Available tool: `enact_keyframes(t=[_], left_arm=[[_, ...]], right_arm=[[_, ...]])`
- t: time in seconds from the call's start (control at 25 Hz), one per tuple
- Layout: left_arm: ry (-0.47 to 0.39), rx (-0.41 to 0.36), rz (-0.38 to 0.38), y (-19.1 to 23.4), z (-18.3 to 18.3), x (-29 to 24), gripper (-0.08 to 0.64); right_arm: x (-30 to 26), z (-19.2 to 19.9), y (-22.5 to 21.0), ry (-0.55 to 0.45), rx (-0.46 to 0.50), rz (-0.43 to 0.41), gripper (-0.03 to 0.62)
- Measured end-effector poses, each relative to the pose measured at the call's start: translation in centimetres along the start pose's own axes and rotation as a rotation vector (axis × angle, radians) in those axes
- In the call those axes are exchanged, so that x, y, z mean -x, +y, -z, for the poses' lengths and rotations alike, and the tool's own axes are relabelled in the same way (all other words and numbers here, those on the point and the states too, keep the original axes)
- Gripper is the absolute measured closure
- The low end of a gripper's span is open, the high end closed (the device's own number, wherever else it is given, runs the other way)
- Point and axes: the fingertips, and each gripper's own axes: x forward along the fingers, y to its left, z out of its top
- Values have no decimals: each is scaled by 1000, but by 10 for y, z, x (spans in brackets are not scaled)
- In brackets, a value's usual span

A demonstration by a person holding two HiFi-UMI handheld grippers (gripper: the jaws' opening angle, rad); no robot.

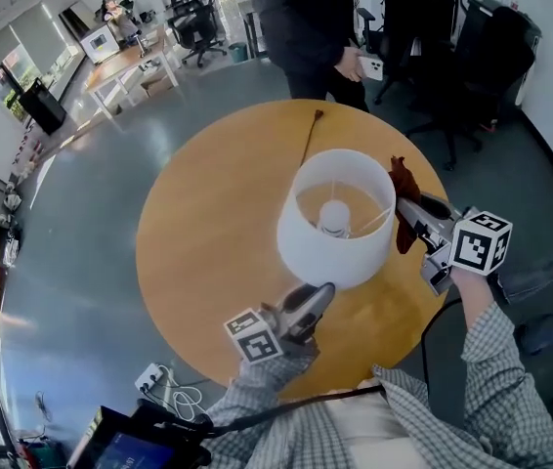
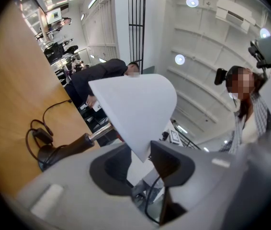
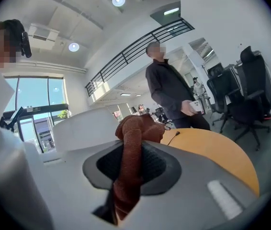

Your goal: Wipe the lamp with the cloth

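Left tool: clenched on the lower rim of the lampshade. The white edge sits pinched between the dark pads and steadies the lamp.

Right tool: grasping the rust-brown cloth, which is bunched up between the pads with a wad standing proud of the tips. It sits at the shade's right side, near the top rim.

My read of the step: bring the wad flat against the shade wall and sweep around it.
- Press lightly (the shade looks thin and will dent or swing).
- Lead with the cloth, never the hard tips.
- Hold the left pinch firm but not crushing, opposite the wiping side, so the push is countered.
- Mind the bulb and the wire struts inside the open top.

Lamp: upright near the middle of the round wooden desk, with its cord trailing toward the far edge.

Hard to make out:
- Whether the cloth actually touches the shade. From the head view it is just beside it at least.
- The base shows only from the left gripper view. From above the shade covers it.
- The right gripper view shows the shade only as a pale curve behind the tool.
- Beyond the desk stands a person in dark clothes, cut off at the top of the frame.
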Motion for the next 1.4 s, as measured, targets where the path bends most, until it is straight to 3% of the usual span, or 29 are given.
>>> enact_keyframes(t=[0.2,0.76,1.08,1.4], left_arm=[[-1,-2,-7,1,1,-8,434],[-3,-6,-14,4,2,-17,434],[-2,-11,-11,4,2,-11,434],[-24,-18,13,12,8,-20,434]], right_arm=[[-32,-27,-8,103,55,-119,514],[-128,-60,31,539,360,-491,514],[-156,-39,95,879,688,-749,515],[-155,-6,137,1148,1103,-907,515]])
